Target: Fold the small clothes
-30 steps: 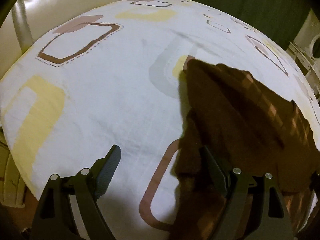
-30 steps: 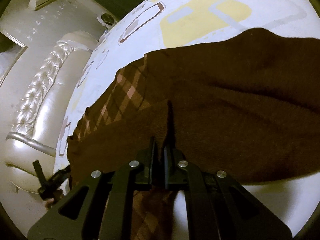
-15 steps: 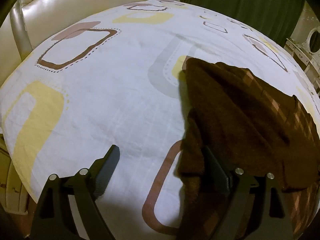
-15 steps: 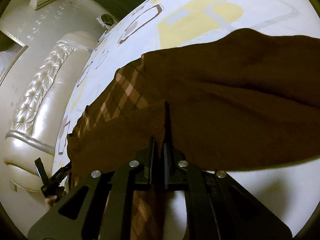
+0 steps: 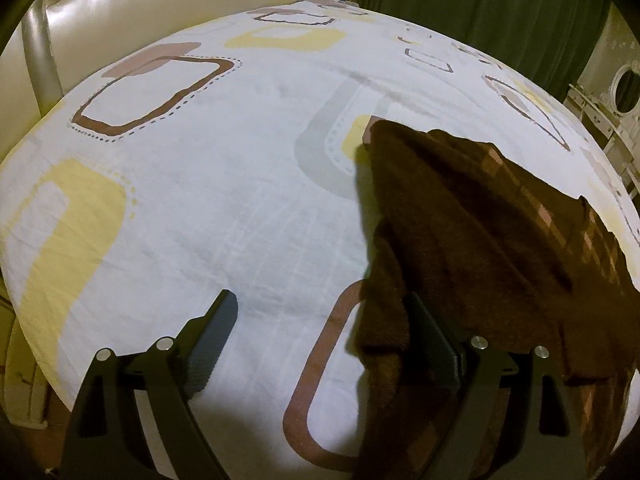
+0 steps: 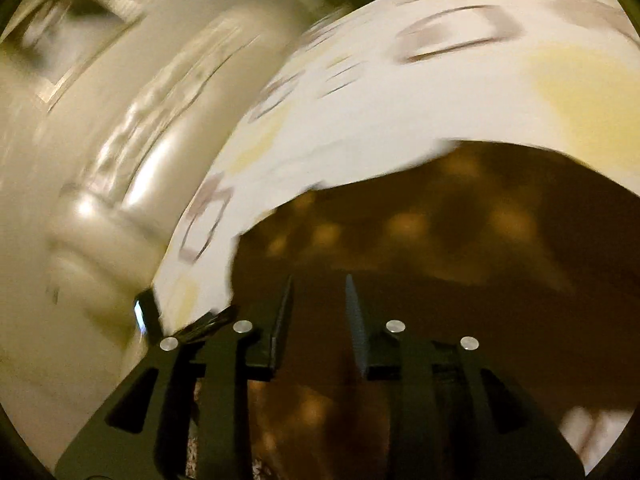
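Note:
A dark brown garment [image 5: 480,232] with a plaid lining lies on the patterned white sheet [image 5: 200,200], at the right of the left wrist view. My left gripper [image 5: 320,312] is open; its right finger [image 5: 428,332] rests against the garment's near edge, nothing between the jaws. In the blurred right wrist view the garment [image 6: 460,240] fills the lower right. My right gripper [image 6: 320,296] is open just above the cloth, holding nothing.
A cream leather headboard [image 5: 140,4] borders the bed at the far left. Dark green curtains [image 5: 480,8] hang behind. White furniture [image 5: 616,92] stands at the right. The cream padded bed frame [image 6: 100,160] shows left in the right wrist view.
My right gripper was shut on a fold of the garment; now it has opened and let go, and swings fast, blurring its view. The left gripper has hardly moved.

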Available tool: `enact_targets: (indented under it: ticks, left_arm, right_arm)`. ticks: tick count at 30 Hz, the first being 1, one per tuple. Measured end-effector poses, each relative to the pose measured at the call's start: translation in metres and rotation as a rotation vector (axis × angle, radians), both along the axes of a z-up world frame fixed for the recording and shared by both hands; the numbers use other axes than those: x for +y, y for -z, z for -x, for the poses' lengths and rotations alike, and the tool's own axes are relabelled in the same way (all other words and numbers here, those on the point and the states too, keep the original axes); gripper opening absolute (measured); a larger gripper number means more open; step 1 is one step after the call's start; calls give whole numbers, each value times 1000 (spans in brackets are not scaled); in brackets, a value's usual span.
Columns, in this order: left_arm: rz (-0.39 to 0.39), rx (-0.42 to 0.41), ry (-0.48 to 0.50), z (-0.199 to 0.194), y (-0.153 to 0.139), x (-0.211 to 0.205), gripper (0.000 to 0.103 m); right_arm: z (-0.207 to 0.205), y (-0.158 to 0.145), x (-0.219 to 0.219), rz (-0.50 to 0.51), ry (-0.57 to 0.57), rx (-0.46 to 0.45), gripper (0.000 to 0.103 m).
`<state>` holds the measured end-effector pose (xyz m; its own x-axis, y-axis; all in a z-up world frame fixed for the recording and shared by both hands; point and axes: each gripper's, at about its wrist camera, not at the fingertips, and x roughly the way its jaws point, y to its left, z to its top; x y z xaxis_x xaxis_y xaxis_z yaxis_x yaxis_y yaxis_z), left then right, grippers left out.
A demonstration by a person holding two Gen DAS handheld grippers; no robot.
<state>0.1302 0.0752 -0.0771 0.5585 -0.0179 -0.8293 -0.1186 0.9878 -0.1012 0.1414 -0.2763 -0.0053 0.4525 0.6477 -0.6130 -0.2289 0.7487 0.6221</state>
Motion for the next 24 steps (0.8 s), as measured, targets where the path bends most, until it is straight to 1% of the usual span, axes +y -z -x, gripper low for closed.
enact_targets:
  ticks: [1, 2, 4, 6, 8, 10, 11, 12, 13, 14, 15, 17, 19, 20, 22, 23, 24]
  left_arm:
    - [2, -2, 1, 0, 0, 0, 85]
    - [3, -4, 1, 1, 0, 0, 85]
    - [5, -9, 0, 1, 1, 0, 85]
    - [8, -15, -3, 2, 1, 0, 86]
    - [9, -18, -9, 2, 1, -1, 85]
    - [10, -20, -14, 2, 1, -1, 86]
    - [11, -19, -17, 2, 1, -1, 86]
    - [14, -19, -21, 2, 1, -1, 86]
    - [18, -20, -25, 2, 1, 0, 86]
    - [19, -22, -30, 2, 1, 0, 86]
    - [17, -26, -37, 3, 1, 0, 86]
    - [15, -34, -50, 5, 2, -1, 86]
    - [7, -39, -61, 7, 2, -1, 86]
    - [9, -39, -63, 7, 2, 0, 86]
    - [21, -41, -65, 8, 2, 2, 87]
    - [25, -45, -65, 9, 2, 2, 87]
    - [21, -48, -62, 9, 3, 2, 87]
  right_arm:
    - [-15, 0, 30, 30, -75, -10, 35]
    - [-30, 1, 58, 59, -132, -15, 35]
    - [-53, 4, 101, 76, -224, -18, 36]
    - [-74, 9, 140, 108, -286, -27, 37]
    - [-97, 18, 174, 128, -335, -14, 40]
    - [-111, 30, 196, 135, -378, 15, 43]
    - [-115, 35, 206, 142, -398, 28, 42]
    - [-120, 42, 220, 172, -423, 39, 39]
    - [-123, 47, 229, 196, -449, 52, 10]
    - [-126, 52, 237, 225, -472, 63, 2]
    - [-128, 57, 244, 270, -470, 59, 2]
    - [-134, 66, 248, 312, -437, 53, 2]
    - [-143, 74, 240, 289, -381, 81, 2]
    - [-152, 79, 231, 248, -324, 107, 1]
    - [-161, 85, 217, 195, -248, 136, 0]
    - [-165, 85, 211, 188, -210, 143, 0]
    - [-168, 86, 207, 177, -198, 146, 0]
